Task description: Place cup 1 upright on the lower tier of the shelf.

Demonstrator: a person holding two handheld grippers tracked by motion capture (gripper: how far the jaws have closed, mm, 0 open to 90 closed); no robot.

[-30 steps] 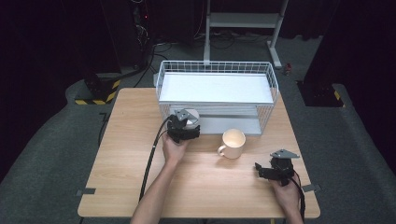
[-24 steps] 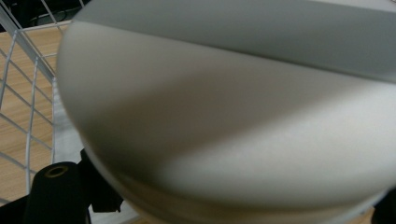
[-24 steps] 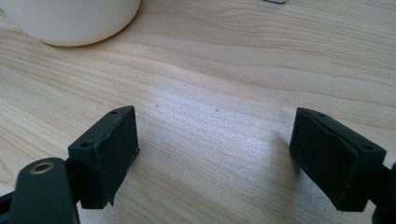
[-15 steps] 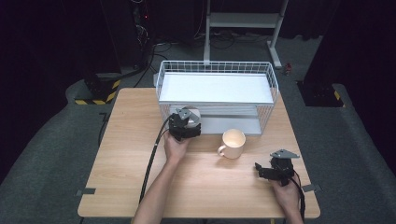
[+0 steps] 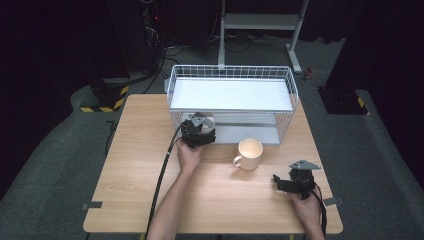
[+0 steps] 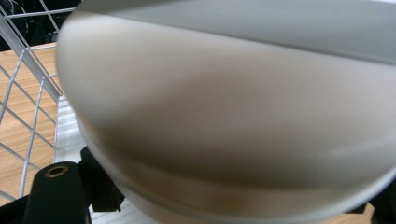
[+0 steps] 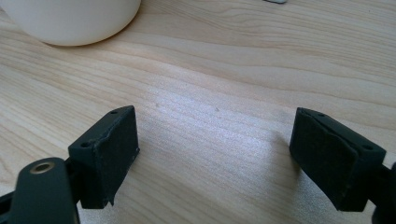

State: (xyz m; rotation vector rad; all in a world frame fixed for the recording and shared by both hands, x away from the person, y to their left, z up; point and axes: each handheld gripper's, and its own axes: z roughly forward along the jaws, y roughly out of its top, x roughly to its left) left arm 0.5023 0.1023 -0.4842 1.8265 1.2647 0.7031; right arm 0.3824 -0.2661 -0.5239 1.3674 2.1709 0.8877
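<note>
Left hand-held gripper (image 5: 199,131) sits at the front left corner of the wire basket (image 5: 230,75), toward the table's far edge, its forearm reaching straight up from the near edge. In the left gripper view a pale, smooth, rounded bowl (image 6: 224,121) lies blurred and close between its jaws; they seem closed on it, though I cannot tell the grip for sure. White basket wires and a grey shelf board show behind the bowl.

Right hand-held gripper (image 5: 295,180) rests low near the table's near right corner, held in a hand (image 5: 306,207), pointing left. Its two black padded jaws stand wide apart with bare wood between them and hold nothing; the jaw faces look rough and chipped at the edges.

A cream mug (image 5: 249,153), glossy and round with its handle toward the left, stands on the table just before the basket, between the two grippers and apart from both.

The table (image 5: 130,165) is light wood with fine grain. Grey carpet surrounds it; beyond are a dark room, a white metal stand (image 5: 260,22), cables and a yellow-black striped block (image 5: 105,100) at the far left
</note>
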